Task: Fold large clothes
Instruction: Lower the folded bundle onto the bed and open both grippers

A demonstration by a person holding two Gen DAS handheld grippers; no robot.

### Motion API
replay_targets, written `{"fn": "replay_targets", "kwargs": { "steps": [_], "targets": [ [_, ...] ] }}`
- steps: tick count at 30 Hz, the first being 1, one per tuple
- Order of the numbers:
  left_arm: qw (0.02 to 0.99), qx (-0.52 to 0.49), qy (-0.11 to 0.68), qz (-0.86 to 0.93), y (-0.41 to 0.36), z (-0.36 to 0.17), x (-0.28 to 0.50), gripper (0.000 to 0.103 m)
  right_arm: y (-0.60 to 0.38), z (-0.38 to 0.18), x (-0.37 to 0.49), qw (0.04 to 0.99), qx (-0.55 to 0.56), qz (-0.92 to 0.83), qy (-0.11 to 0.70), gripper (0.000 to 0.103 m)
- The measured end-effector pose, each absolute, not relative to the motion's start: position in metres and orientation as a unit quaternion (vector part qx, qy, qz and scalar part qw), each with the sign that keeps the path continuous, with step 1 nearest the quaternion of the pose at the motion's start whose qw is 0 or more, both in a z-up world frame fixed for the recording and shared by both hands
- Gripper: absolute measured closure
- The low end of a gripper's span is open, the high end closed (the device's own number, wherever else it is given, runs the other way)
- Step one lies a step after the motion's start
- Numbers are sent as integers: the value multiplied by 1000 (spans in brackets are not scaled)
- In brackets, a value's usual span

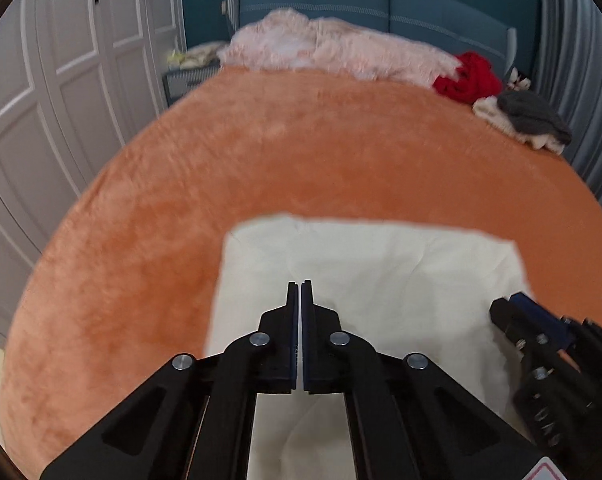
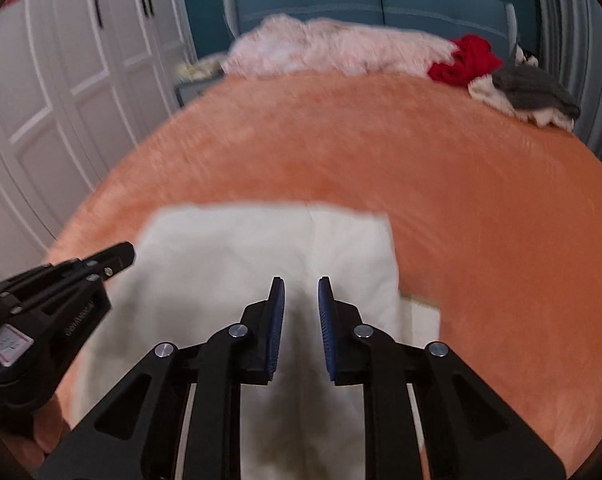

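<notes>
A folded cream-white garment (image 1: 381, 280) lies flat on the orange bed cover (image 1: 261, 160), close in front of both grippers; it also shows in the right wrist view (image 2: 261, 256). My left gripper (image 1: 300, 286) hovers over the garment's left half with its jaws shut and nothing between them. It also shows from the side in the right wrist view (image 2: 127, 254). My right gripper (image 2: 301, 284) is over the garment's right half, jaws slightly open and empty. It also shows at the right edge of the left wrist view (image 1: 509, 308).
A pale pink fluffy blanket (image 1: 333, 46) lies along the blue headboard (image 1: 381, 0). A red garment (image 1: 471, 76) and a pile of grey and cream clothes (image 1: 529, 120) sit at the far right of the bed. White wardrobe doors (image 1: 61, 80) stand on the left.
</notes>
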State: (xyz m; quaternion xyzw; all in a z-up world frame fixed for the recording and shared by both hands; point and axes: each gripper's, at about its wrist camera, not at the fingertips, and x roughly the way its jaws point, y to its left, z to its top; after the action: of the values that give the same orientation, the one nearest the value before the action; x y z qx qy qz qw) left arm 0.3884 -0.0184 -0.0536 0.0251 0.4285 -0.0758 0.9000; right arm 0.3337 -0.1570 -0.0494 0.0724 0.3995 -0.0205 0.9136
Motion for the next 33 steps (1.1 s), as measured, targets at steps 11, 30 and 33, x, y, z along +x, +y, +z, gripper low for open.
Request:
{"fn": "replay_targets", "kwargs": {
  "steps": [11,30,33],
  "targets": [
    [908,44,414,-50,-35,-110,397,103,-164,-110,337,918,96,-16,385,89],
    [919,73,387,-23,-50,-133,400,103,-164,-127,338,930,99,-20,353,90],
    [920,75,384,-21,-50,-134,399,103,-163,-128,337,931,98,-21,350,90]
  ]
}}
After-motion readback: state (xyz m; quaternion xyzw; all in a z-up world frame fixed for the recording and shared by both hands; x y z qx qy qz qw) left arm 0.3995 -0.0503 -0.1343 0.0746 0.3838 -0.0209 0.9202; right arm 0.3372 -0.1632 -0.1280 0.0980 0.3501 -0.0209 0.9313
